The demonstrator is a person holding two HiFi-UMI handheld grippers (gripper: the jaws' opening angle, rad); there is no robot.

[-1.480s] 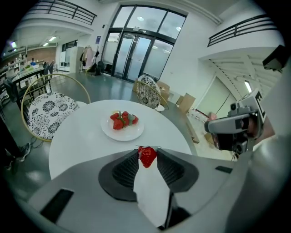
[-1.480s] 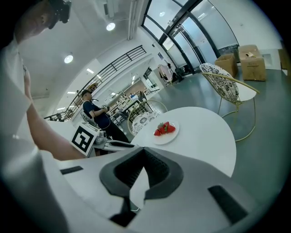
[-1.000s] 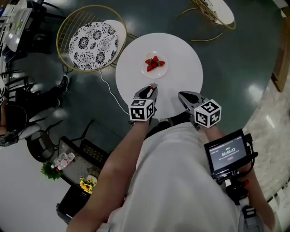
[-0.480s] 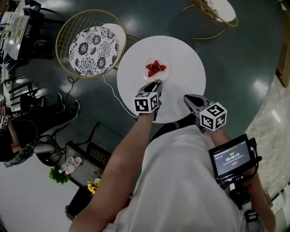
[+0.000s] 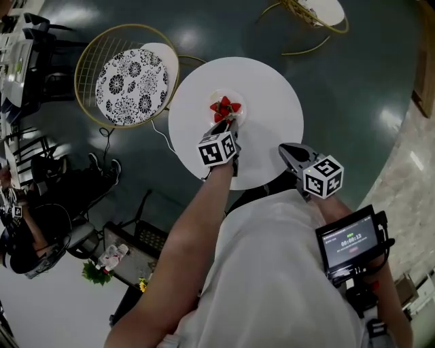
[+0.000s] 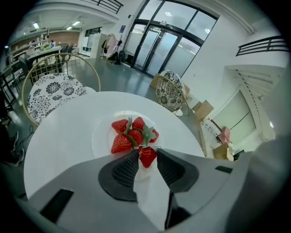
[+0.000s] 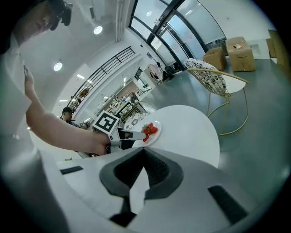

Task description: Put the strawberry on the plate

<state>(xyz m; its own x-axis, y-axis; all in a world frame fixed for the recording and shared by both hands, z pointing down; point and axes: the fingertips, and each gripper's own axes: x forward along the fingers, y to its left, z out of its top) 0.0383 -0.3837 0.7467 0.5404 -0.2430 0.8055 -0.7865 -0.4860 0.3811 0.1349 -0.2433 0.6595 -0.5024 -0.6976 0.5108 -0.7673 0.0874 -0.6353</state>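
A red strawberry (image 6: 147, 156) sits pinched between the pads of my left gripper (image 6: 148, 152), just above the near rim of the small white plate (image 6: 101, 139). Several more strawberries (image 6: 131, 134) lie in a heap on that plate. In the head view the left gripper (image 5: 231, 126) reaches to the plate (image 5: 238, 113) near the middle of the round white table (image 5: 272, 115). My right gripper (image 5: 285, 148) hangs over the table's near right edge, shut and empty. From the right gripper view its jaws (image 7: 144, 150) meet, and the left gripper (image 7: 136, 133) shows at the plate (image 7: 154, 132).
A gold wire chair with a black-and-white patterned cushion (image 5: 129, 85) stands left of the table, another chair (image 5: 312, 17) at the back right. Dark green floor surrounds the table. A black crate with flowers (image 5: 129, 251) stands low on the left.
My left gripper has moved forward from the table's near side to the plate's rim, carrying the strawberry. The right gripper has stayed about where it was.
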